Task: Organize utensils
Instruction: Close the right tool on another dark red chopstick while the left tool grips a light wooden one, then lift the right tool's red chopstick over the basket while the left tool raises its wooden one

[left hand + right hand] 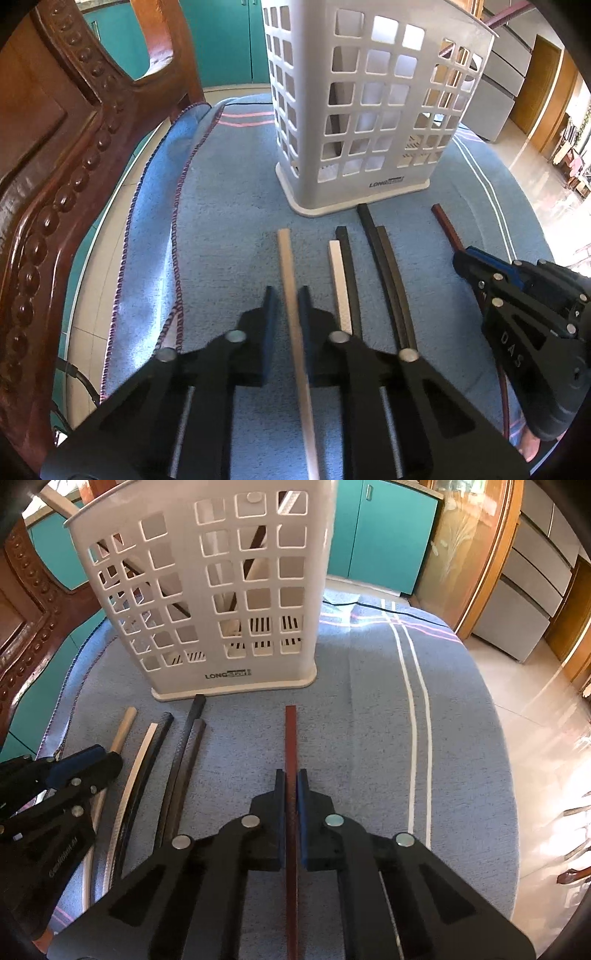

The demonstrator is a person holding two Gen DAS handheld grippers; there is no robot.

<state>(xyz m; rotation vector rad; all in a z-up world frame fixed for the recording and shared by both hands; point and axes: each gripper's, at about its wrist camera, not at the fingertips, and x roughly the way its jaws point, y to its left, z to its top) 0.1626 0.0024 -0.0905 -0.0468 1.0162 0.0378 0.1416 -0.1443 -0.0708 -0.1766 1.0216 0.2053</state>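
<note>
A white slotted utensil holder (365, 110) stands upright on a blue towel (229, 192); it also shows in the right wrist view (221, 602), with a few chopsticks inside. In front of it lie several chopsticks side by side. My left gripper (288, 295) is shut on a beige chopstick (290, 266), near the towel. A white chopstick (340, 280) and black chopsticks (384, 258) lie to its right. My right gripper (291, 779) is shut on a dark red chopstick (291, 738); this gripper (469, 258) shows at the right of the left wrist view.
A carved wooden chair back (55, 155) rises close on the left. Teal cabinets (380, 531) stand behind the table. The towel's right edge (495, 738) drops to a tiled floor. The left gripper (88, 764) sits at the left of the right wrist view.
</note>
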